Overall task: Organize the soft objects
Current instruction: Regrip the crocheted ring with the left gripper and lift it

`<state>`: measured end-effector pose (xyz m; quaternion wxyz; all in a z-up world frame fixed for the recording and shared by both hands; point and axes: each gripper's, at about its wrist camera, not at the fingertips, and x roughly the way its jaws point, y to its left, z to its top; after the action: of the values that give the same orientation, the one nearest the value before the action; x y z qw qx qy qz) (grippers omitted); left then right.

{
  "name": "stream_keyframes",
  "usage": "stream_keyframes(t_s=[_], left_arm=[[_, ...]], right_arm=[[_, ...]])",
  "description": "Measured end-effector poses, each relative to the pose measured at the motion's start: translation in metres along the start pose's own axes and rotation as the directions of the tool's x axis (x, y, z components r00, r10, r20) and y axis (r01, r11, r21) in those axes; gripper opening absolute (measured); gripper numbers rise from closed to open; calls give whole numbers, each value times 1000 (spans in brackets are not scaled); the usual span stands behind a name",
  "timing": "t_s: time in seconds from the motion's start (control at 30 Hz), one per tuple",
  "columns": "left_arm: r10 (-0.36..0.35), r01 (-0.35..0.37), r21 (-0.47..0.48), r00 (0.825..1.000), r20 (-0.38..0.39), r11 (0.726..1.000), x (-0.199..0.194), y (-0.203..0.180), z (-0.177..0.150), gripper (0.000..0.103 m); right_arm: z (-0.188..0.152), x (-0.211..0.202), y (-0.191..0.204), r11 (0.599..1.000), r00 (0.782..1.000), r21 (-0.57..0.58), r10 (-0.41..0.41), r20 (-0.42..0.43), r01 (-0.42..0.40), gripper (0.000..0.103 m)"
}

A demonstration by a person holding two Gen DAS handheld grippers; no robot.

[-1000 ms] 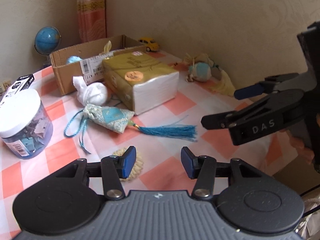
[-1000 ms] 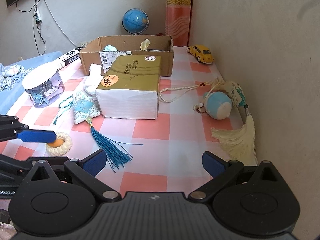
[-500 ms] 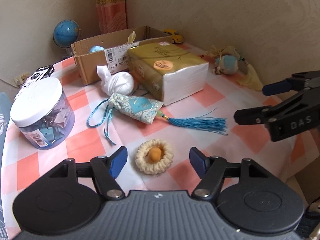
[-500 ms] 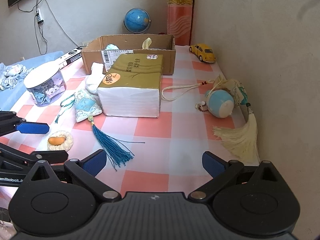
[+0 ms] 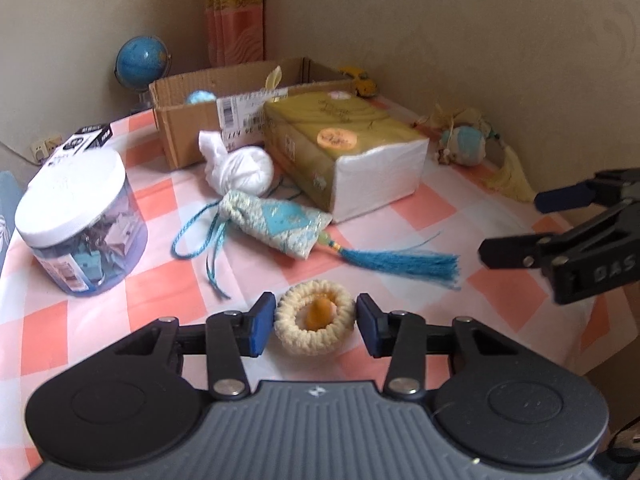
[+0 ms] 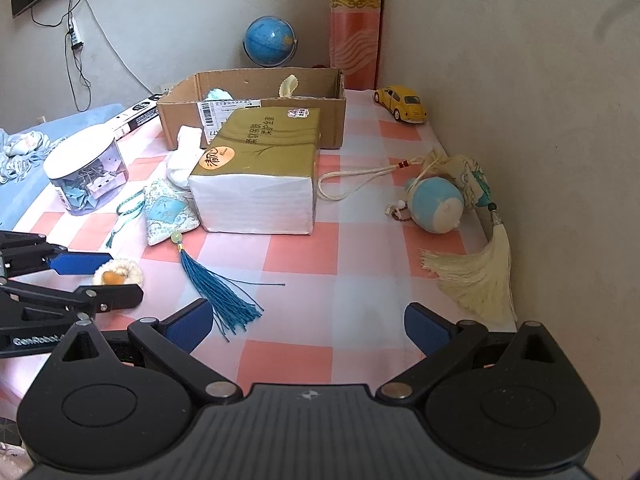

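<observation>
Now we bracket the crocheted ring (image 5: 315, 322) on the surface with our left gripper (image 5: 316, 322), jaws released either side for pinching; our right gripper (image 6: 308, 328) waits unclenched, empty.

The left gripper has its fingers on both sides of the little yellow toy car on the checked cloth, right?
Not the car. The left gripper has its fingers on both sides of the crochet ring with the orange middle, on the checked cloth, as the left wrist view shows. The yellow toy car stands far off by the wall.
</observation>
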<state>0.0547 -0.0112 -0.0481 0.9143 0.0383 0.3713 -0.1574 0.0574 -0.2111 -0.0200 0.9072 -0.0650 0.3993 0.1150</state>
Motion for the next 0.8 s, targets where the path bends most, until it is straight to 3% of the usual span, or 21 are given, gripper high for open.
stream_keyframes(t_s=[0.37, 0.57, 0.8], left_arm=[[-22, 21, 47, 1000, 19, 999, -17, -3, 8, 44], [3, -3, 61, 1000, 3, 998, -26, 6, 3, 44], [41, -40, 26, 999, -16, 999, -31, 29, -7, 44]], right_arm=[[3, 0, 7, 1000, 1000, -29, 7, 2, -7, 103], [3, 2, 20, 990, 994, -98, 104, 16, -102, 102], [8, 9, 50, 962, 981, -198, 193, 14, -187, 84]])
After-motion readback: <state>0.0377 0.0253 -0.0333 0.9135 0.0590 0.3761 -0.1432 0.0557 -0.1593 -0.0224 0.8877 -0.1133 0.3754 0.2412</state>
